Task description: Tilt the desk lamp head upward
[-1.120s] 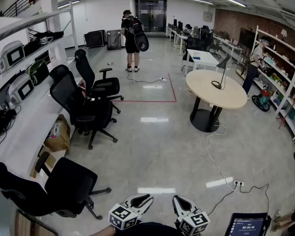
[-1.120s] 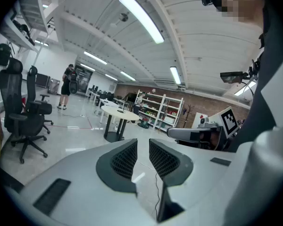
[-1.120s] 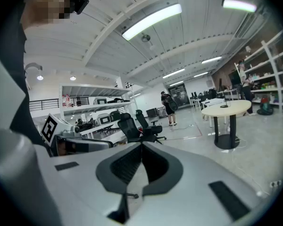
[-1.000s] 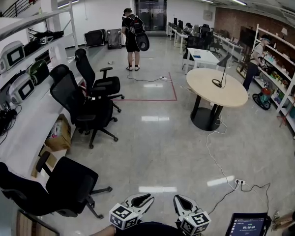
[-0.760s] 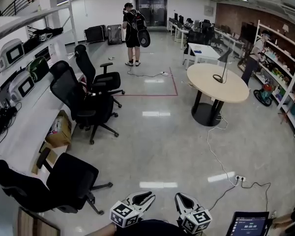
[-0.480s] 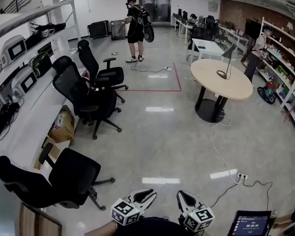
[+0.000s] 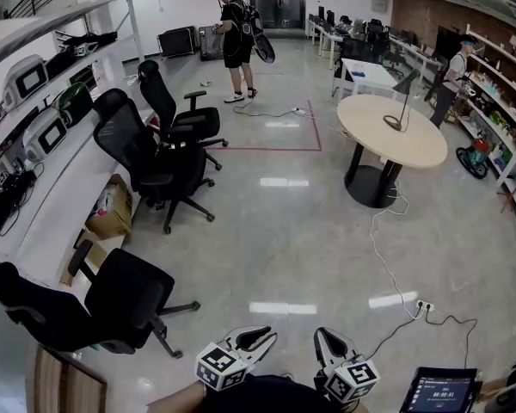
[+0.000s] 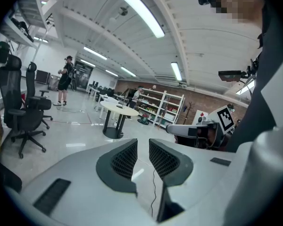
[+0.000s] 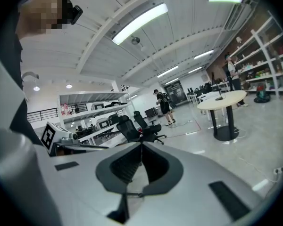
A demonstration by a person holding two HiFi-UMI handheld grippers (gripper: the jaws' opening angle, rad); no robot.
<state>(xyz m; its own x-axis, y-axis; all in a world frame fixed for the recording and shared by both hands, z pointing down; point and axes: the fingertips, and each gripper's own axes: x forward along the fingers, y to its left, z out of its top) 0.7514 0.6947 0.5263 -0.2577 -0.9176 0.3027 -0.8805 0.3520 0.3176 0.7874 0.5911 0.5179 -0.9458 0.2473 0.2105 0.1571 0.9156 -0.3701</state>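
The head view looks forward and steeply down from standing height. The left gripper [image 7: 262,335] and right gripper [image 7: 325,338] sit close at 6 o'clock, the round table [image 7: 391,132] far off at 1 o'clock. Both gripper views ride low behind their jaws, tilted ceilingward. All three share that table and, seemingly, one standing person [image 7: 236,33].

The left gripper [image 7: 260,339] and right gripper [image 7: 328,342] have pale grey shells and black ribbed pads. Each carries a cube [image 7: 218,366] with black-and-white square markers. The person wears a dark garment [image 7: 258,396].
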